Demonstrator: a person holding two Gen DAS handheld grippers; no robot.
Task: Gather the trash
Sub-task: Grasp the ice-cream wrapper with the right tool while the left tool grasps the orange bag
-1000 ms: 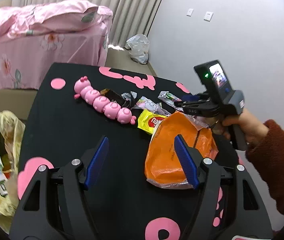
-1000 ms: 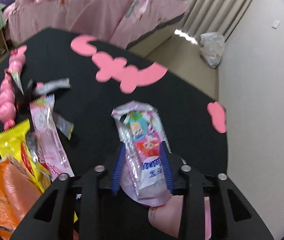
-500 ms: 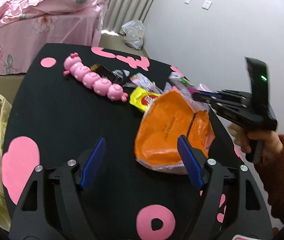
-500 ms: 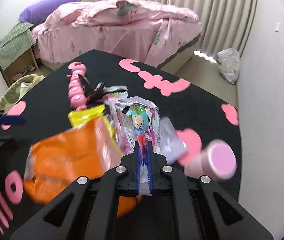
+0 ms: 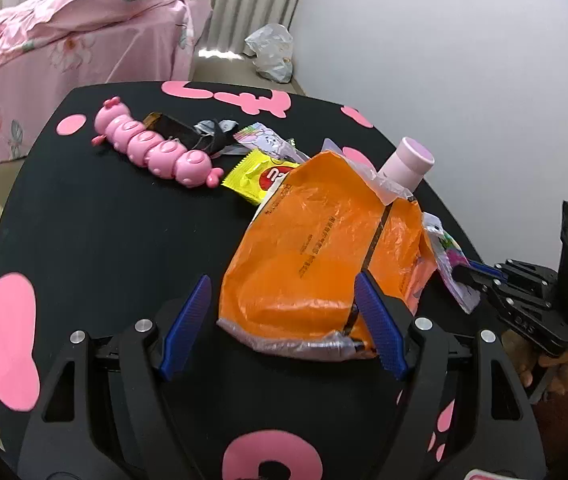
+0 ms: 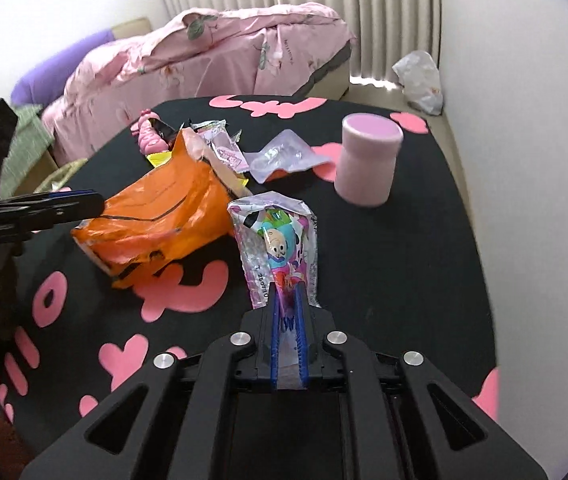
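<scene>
A cartoon-printed wrapper [image 6: 278, 240] is clamped between the closed fingers of the right gripper [image 6: 287, 312] and held above the black bench [image 6: 423, 280], its lower end hidden in the grip. The left gripper [image 5: 284, 320] is seen with fingers spread wide around the near end of a crumpled orange bag [image 5: 323, 260]; contact cannot be made out. A yellow packet [image 5: 258, 176] is partly covered by the bag. A pink cup [image 6: 365, 160] is blurred. A pink caterpillar toy [image 5: 156, 150] is largely hidden in the right view.
</scene>
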